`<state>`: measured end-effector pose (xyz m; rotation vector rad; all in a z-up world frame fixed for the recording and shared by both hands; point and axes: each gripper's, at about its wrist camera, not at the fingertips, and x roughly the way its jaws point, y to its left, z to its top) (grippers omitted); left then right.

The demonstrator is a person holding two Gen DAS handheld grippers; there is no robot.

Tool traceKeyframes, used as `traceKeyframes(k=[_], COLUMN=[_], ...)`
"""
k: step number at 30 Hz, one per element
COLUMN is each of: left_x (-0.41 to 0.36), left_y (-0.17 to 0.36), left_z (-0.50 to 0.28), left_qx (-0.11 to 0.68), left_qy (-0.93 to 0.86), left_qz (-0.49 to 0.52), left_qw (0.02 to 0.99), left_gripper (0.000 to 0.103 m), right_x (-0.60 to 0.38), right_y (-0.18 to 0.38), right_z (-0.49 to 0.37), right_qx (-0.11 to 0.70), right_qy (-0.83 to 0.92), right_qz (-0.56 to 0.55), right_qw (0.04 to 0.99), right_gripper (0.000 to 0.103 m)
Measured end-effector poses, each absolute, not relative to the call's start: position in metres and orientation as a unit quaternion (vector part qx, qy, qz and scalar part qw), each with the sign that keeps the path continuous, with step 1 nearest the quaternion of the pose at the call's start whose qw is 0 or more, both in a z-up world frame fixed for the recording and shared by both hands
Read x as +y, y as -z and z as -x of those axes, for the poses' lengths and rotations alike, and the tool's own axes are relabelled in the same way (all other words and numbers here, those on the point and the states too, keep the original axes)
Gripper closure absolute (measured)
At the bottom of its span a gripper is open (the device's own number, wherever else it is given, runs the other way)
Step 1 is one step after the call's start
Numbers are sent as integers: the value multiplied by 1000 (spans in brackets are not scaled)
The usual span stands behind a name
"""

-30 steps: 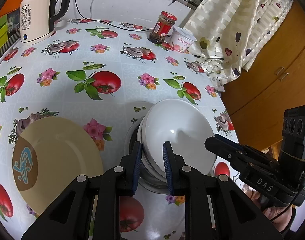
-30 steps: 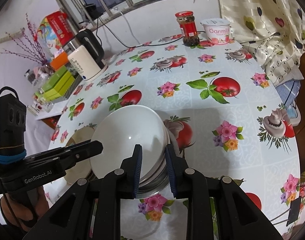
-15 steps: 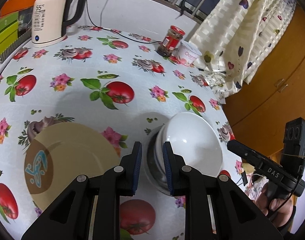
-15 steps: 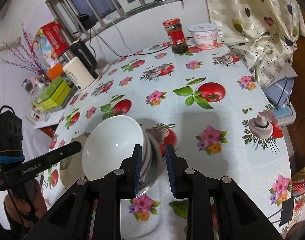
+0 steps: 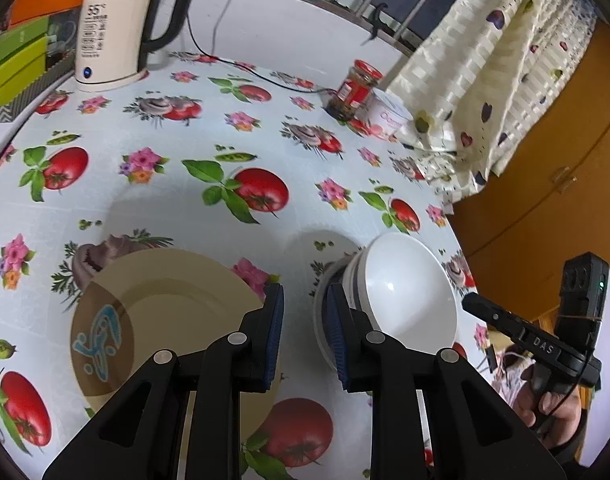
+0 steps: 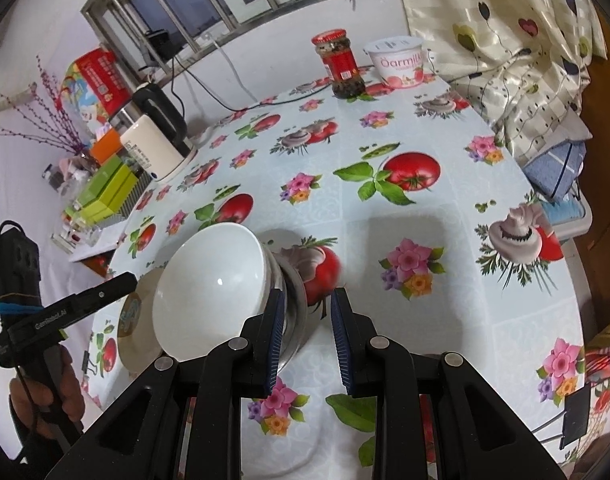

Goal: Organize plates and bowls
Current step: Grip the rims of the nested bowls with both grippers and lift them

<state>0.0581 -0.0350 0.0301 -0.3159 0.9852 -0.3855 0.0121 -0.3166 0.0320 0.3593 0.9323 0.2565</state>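
The table [image 5: 153, 208], covered in a tomato-and-flower print cloth, carries a beige plate [image 5: 173, 312] at the near left and, just right of it, a stack of white bowls [image 5: 401, 300] nested in a metal bowl [image 6: 295, 312]. The left gripper [image 5: 305, 332] hovers between plate and stack — its jaws are opening with nothing between them. The right gripper [image 6: 307, 332] sits just right of the stack, jaws narrowly parted and empty — neither tool grasps anything.

both wrist views tilt down, close over the table [image 5: 153, 200], sharing the white bowl [image 5: 405, 292]
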Motion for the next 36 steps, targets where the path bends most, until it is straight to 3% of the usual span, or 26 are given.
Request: traceKeyframes(k=[36], left_x=[-53], left_y=[18], left_z=[-62], left_qx=[543], left_qy=[228], left_qz=[164], left_qw=[791], left_gripper=[79], right_x=[-314], right_y=[8], right_z=[-27], right_qx=[489], right_qy=[-163], right_qz=[-204], right_qw=[832], right_gripper=[79])
